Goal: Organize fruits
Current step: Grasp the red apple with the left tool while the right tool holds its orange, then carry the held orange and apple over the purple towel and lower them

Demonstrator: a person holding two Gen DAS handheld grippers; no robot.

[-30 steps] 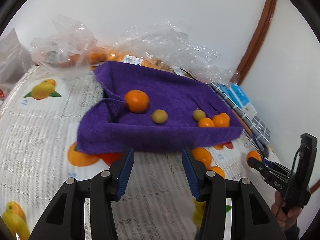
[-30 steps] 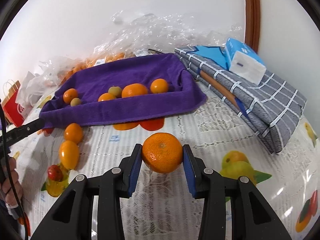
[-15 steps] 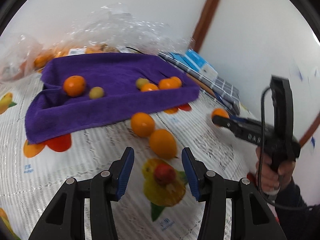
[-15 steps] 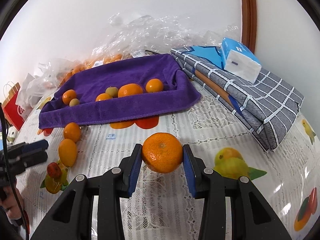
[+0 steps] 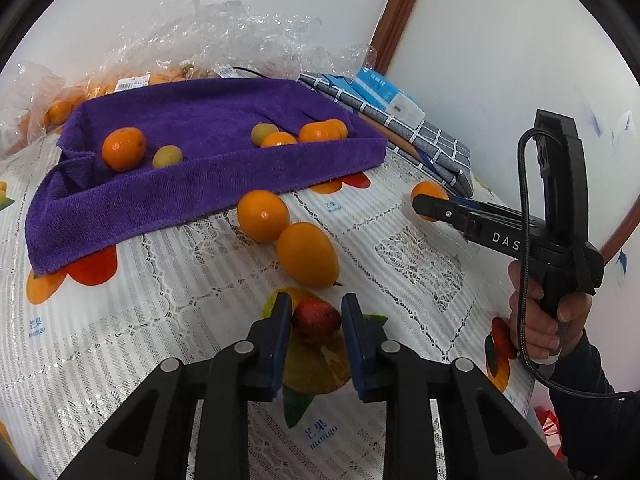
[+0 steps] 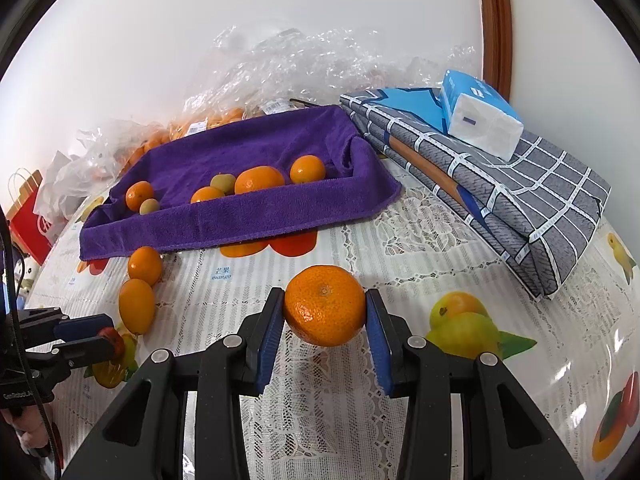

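My left gripper (image 5: 315,309) has a small red fruit (image 5: 316,318) between its blue pads; the jaws are closing and the pads press on both its sides, low over the fruit-print tablecloth. In the right wrist view my right gripper (image 6: 325,300) is shut on an orange mandarin (image 6: 325,305) held just above the table. A purple towel (image 5: 200,184) folded into a shallow tray holds several oranges and small yellow-green fruits. Two loose orange fruits lie in front of it, a round one (image 5: 263,215) and an oval one (image 5: 307,254).
A folded grey checked cloth (image 6: 500,200) with a blue tissue pack (image 6: 480,120) on it lies right of the towel. Crumpled clear plastic bags (image 6: 300,68) with more oranges sit behind it. A red paper bag (image 6: 36,224) stands far left. A hand (image 5: 540,320) holds the right gripper's handle.
The left gripper swung right from the towel's front, came down over the small red fruit, and its jaws narrowed onto it. The right gripper kept still with its mandarin.
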